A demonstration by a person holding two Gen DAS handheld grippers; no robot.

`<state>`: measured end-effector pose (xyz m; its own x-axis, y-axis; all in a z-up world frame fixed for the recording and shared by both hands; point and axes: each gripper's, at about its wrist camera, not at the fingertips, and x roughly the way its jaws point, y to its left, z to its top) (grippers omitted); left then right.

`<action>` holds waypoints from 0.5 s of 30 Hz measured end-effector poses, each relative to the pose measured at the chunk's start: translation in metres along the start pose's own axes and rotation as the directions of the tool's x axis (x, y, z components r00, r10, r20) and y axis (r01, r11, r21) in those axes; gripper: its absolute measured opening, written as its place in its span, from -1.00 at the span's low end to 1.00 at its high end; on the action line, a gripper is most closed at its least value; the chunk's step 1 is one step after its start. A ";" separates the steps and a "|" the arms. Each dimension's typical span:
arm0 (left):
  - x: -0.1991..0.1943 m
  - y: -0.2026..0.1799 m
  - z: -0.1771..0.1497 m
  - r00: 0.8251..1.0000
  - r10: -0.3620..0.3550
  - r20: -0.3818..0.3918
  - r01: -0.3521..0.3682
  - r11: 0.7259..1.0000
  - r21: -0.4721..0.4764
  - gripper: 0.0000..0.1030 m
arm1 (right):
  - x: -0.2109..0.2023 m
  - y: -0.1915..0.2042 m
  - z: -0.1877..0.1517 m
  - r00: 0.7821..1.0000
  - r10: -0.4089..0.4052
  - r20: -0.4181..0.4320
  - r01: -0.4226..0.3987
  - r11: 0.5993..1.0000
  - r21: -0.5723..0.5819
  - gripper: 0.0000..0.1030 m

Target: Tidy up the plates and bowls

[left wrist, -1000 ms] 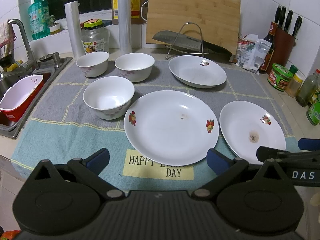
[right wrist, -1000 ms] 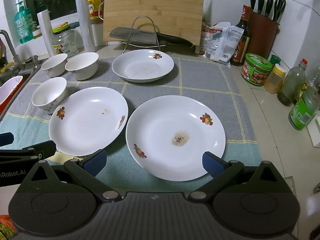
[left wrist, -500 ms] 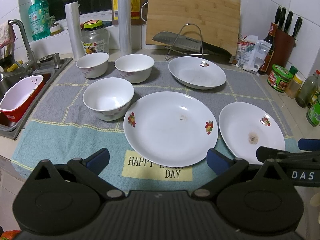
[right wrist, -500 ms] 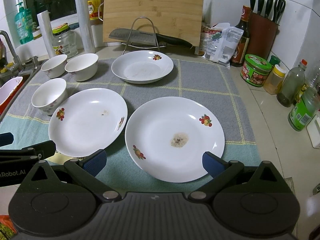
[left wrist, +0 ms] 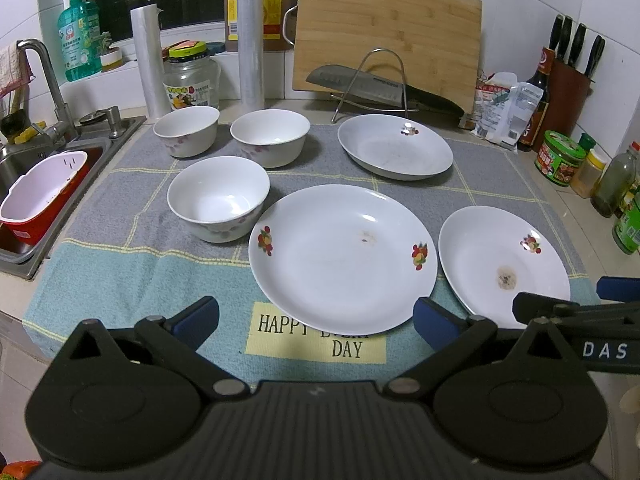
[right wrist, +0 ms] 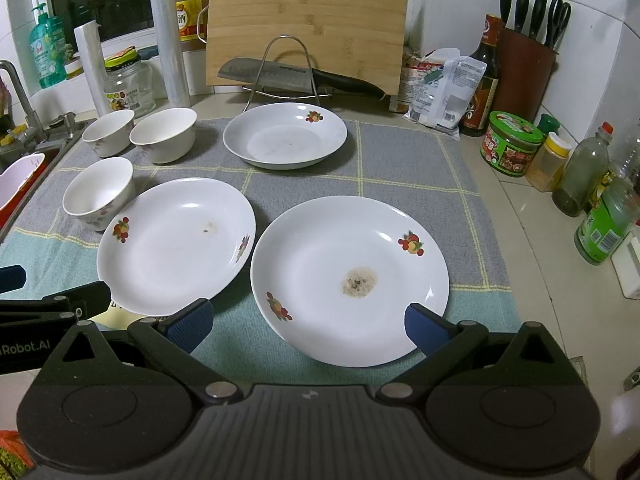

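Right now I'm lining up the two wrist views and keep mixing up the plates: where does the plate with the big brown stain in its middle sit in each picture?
Left wrist view: the stained plate lies at lower right, its near edge hidden behind the right gripper.
Right wrist view: the same plate lies at lower centre, just ahead of the open fingers.
Shared landmark: the cleaver on the wire rack, before the cutting board.

Worktop with towel mat on it.
Mat carries three plates at 6 and 12, three bowls at 10.
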<state>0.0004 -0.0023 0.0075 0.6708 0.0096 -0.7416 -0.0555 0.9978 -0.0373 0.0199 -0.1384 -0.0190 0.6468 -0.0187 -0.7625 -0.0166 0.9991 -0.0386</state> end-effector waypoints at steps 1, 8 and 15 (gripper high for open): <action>0.000 0.000 0.000 1.000 -0.001 0.001 0.001 1.000 0.000 0.99 | 0.000 0.000 0.000 1.000 0.000 0.000 0.000 1.000 0.001 1.00; -0.001 0.000 0.001 1.000 -0.003 0.002 0.003 1.000 0.000 0.99 | -0.001 0.001 0.000 1.000 -0.003 0.001 0.003 1.000 0.001 1.00; -0.001 0.001 0.000 1.000 -0.004 0.002 0.004 1.000 0.000 0.99 | -0.001 0.001 0.001 1.000 -0.004 0.002 0.004 1.000 0.002 1.00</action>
<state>0.0002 -0.0018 0.0080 0.6721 0.0058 -0.7404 -0.0529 0.9978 -0.0402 0.0197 -0.1372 -0.0178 0.6485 -0.0226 -0.7609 -0.0128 0.9991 -0.0406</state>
